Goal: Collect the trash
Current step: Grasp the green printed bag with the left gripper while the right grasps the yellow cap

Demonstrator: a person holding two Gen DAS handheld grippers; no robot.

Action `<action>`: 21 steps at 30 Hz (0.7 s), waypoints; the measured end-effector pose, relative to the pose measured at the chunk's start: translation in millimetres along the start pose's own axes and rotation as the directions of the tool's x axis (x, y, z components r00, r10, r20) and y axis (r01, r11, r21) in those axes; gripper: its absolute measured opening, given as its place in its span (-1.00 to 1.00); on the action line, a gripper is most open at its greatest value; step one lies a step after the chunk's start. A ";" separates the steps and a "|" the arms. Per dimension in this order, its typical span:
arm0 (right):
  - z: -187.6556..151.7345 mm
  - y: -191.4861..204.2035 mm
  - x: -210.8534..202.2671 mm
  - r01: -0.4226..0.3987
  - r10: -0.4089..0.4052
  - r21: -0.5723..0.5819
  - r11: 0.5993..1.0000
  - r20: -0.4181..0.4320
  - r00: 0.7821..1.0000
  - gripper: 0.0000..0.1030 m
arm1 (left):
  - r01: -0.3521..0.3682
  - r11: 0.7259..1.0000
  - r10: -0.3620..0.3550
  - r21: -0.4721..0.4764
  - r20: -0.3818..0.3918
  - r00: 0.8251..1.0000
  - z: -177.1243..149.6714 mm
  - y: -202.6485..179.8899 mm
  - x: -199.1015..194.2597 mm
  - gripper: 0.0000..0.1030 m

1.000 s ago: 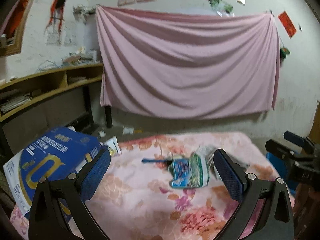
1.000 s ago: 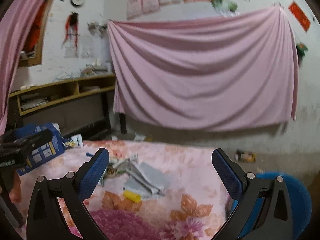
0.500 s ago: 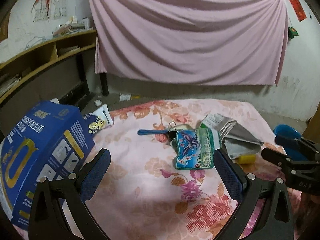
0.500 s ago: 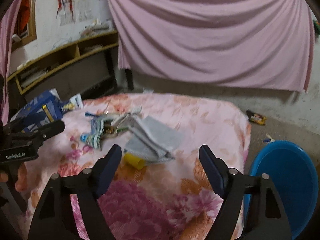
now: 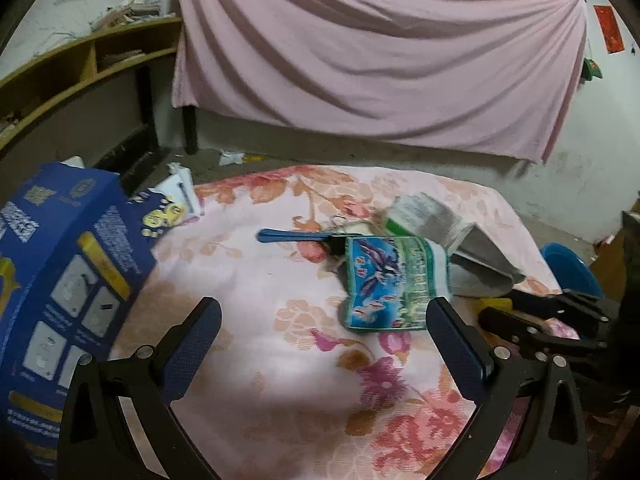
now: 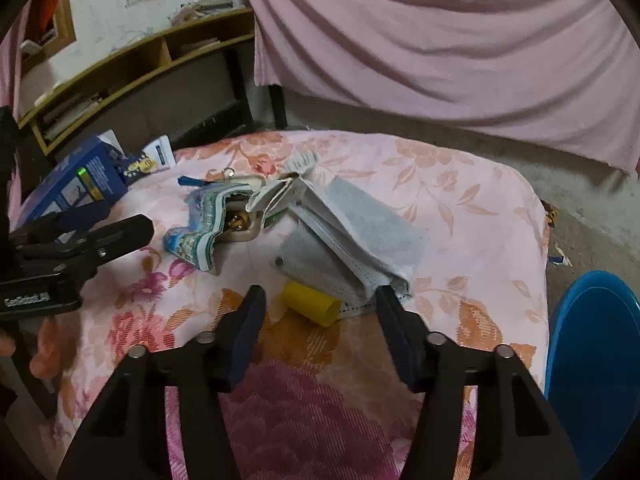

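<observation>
A heap of trash lies on the pink flowered cloth (image 5: 248,288) (image 6: 460,208): a green-and-blue wrapper (image 5: 388,284) (image 6: 202,224), grey folded packaging (image 5: 452,232) (image 6: 352,236), a yellow tube (image 6: 310,304) (image 5: 494,303) and a blue-handled tool (image 5: 292,236). My left gripper (image 5: 324,316) is open, hovering just short of the wrapper. My right gripper (image 6: 320,300) points down at the yellow tube. Its jaws are closing, the tube lies between the fingertips, and the pads stand apart from it.
A blue printed carton (image 5: 52,280) (image 6: 76,184) lies at the cloth's left edge. A blue bin (image 6: 596,360) (image 5: 572,268) stands on the floor to the right. A pink sheet (image 5: 380,52) hangs behind, wooden shelves (image 6: 132,64) stand at the left. Scraps litter the floor.
Both grippers tilted down and sank toward the trash heap. The right jaws narrowed from wide open to about half. The left jaws stayed wide.
</observation>
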State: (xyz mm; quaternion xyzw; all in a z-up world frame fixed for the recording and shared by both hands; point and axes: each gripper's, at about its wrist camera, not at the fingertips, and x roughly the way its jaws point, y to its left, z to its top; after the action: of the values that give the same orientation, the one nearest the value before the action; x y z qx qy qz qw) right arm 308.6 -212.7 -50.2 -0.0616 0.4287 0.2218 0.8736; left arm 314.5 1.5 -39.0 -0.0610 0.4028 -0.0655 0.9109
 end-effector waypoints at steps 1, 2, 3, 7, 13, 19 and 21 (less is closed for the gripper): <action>-0.3 -0.3 3.3 -0.004 0.004 0.001 1.000 -0.016 1.000 -0.31 | 0.017 1.000 -0.017 0.001 -0.004 1.000 0.4 -1.5 0.4 0.94; -0.9 -1.6 4.5 -0.011 0.011 0.003 1.000 -0.023 1.000 -0.38 | 0.032 0.999 -0.032 0.003 -0.006 0.999 0.8 -3.0 0.6 0.94; -1.4 -2.1 4.9 -0.014 0.014 0.006 1.000 -0.024 1.000 -0.47 | 0.047 0.999 -0.047 0.009 -0.012 0.999 1.2 -5.6 1.4 0.94; -2.7 -6.7 0.9 -0.037 0.037 0.018 0.999 -0.014 0.999 -0.61 | 0.077 0.996 -0.076 0.034 -0.036 0.996 4.1 -15.2 7.9 0.94; -5.0 -12.3 -8.2 -0.030 0.030 0.011 0.999 0.001 1.000 -0.68 | 0.089 0.994 -0.084 0.057 -0.071 0.994 7.7 -27.7 21.9 0.94; -8.8 -21.7 -14.7 -0.032 0.032 0.013 0.999 0.006 0.999 -0.70 | 0.071 0.991 -0.057 0.109 -0.127 0.990 6.5 -38.2 41.2 0.60; -9.6 -23.5 -16.1 -0.035 0.035 0.014 0.999 0.008 0.999 -0.70 | 0.063 0.991 -0.048 0.115 -0.128 0.991 6.6 -39.8 44.2 0.56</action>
State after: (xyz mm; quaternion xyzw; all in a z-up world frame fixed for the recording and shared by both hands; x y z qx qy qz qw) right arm 303.5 -242.0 -45.6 -0.0471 0.4277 0.2342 0.8718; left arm 346.0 -44.8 -60.2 -0.0134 0.4527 -0.1183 0.8837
